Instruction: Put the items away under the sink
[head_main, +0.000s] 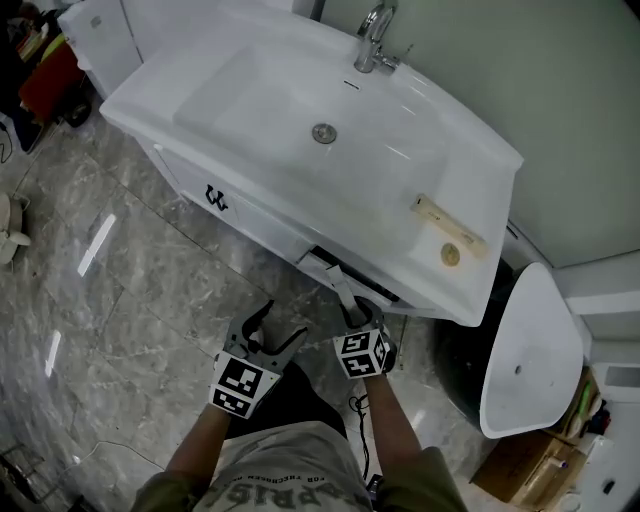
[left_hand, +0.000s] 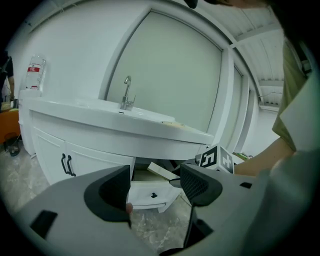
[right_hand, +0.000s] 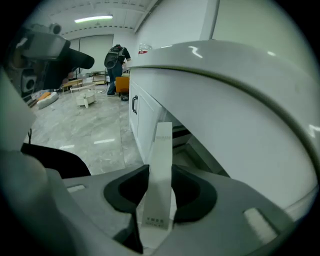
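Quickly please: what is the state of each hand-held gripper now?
Left hand-held gripper: open, nothing between its jaws.
Right hand-held gripper: closed on a slim white box.

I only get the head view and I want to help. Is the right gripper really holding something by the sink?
Observer: Yes. The right gripper is shut on a slim white box, with a pad pressing on each side.
Operator: Does the other one have anything?
Observer: No. The left gripper is open, with nothing between its jaws.
Operator: Where could the box go?
Observer: Probably in the drawer under the sink. It stands pulled out, and its white front has a small dark knob.
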